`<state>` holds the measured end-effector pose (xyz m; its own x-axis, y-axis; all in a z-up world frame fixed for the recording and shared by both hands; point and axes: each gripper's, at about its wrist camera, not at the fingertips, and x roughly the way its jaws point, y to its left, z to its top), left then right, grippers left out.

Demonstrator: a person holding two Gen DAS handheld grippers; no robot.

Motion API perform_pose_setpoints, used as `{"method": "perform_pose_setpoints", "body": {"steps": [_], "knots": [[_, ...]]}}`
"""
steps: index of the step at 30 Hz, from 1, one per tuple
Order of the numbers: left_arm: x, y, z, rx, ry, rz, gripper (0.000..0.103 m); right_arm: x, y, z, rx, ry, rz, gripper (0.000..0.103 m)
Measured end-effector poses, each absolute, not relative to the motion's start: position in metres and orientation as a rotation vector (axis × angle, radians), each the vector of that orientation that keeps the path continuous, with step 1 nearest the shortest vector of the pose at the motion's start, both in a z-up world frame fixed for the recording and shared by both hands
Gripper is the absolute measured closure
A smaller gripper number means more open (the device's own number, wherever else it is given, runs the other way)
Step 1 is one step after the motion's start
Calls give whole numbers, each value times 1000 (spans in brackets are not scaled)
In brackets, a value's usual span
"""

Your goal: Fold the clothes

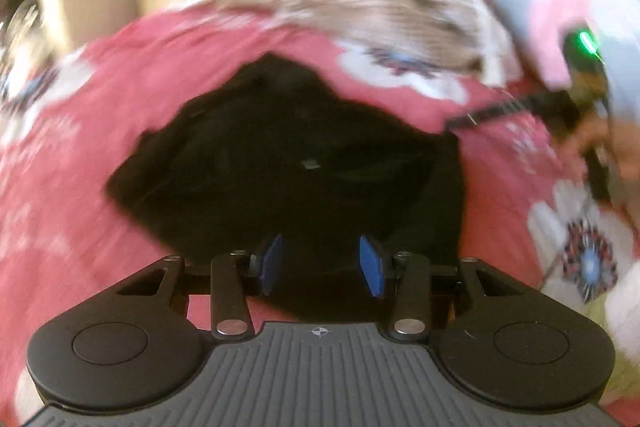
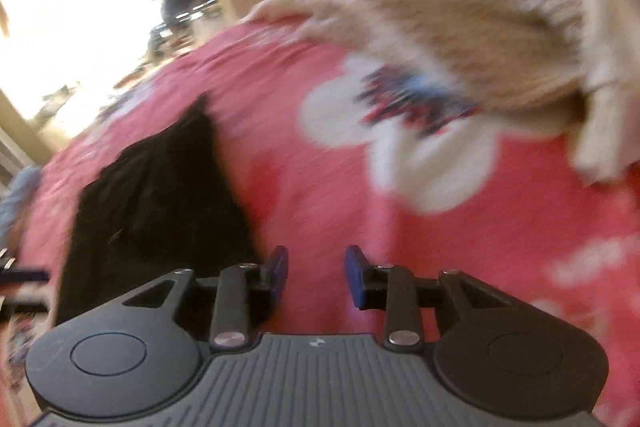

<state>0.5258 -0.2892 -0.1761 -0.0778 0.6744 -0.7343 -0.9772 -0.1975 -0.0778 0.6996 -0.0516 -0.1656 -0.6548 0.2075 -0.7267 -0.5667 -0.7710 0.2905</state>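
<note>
Both grippers, left (image 1: pixel 320 265) and right (image 2: pixel 317 277), hover with fingers apart; pinch the black garment's (image 1: pixel 288 163) edges squarely on the bedspread (image 2: pixel 340 195).

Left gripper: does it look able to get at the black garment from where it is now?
Probably yes. The left gripper is open, right over the near edge of the black garment, which lies flat on the red floral bedspread with nothing between them.
</note>
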Motion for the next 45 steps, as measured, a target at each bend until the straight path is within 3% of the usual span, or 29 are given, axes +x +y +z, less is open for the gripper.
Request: {"method": "perform_pose_setpoints", "body": {"steps": [7,11,14,18,19,21,24,28,31,41,45], "knots": [[561,-281,-203,-662,700,1581,61,629,-91,-137,-1030,389,2814,70],[555,-283,-206,-720,636,1611,60,612,-105,-150,-1156,164,2914,80],[550,-289,-208,-753,582,1622,60,614,-82,-177,-1260,199,2805,80],[544,-292,-211,-790,526,1629,59,607,-51,-155,-1172,479,2799,76],[544,-293,-211,-796,516,1631,59,599,-44,-151,-1145,561,2809,72],[543,-293,-212,-807,497,1634,58,582,-30,-143,-1087,726,2823,50],[542,-293,-214,-810,482,1639,57,546,-14,-147,-1114,809,2826,39],[544,-294,-215,-799,480,1644,57,513,1,-163,-1155,859,2789,40],[544,-295,-215,-801,478,1646,56,502,5,-172,-1169,916,2793,54],[545,-296,-217,-794,476,1650,55,506,-26,-157,-1159,599,2989,55],[547,-296,-218,-784,479,1655,54,500,-36,-159,-1217,431,3012,62]]}}
